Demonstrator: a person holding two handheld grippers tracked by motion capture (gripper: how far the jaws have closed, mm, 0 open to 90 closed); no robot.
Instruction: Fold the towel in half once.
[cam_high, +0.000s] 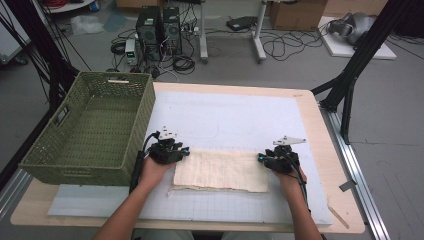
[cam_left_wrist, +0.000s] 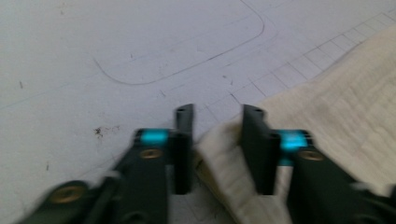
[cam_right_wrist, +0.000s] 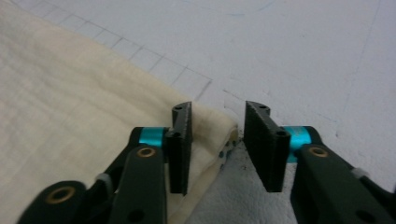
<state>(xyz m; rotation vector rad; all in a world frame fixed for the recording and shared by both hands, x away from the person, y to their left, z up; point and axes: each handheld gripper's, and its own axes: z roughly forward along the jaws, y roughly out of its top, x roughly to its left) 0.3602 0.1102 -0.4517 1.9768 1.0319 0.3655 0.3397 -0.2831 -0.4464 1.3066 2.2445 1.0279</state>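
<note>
Looking at this setup, both grippers sit at the far corners of a folded cream cloth (cam_high: 220, 170) lying flat on the white mat (cam_high: 240, 120), near the table's front edge. The left gripper (cam_left_wrist: 216, 122) has a corner bunched between its jaws, which stand apart with a gap showing, no squeeze yet. Same for the right gripper (cam_right_wrist: 218, 119): cloth corner sits in the gap, pads not pressing. My guess is they're straddling corners for another fold. Green basket (cam_high: 92, 130) waits at left, probably the destination.
</note>
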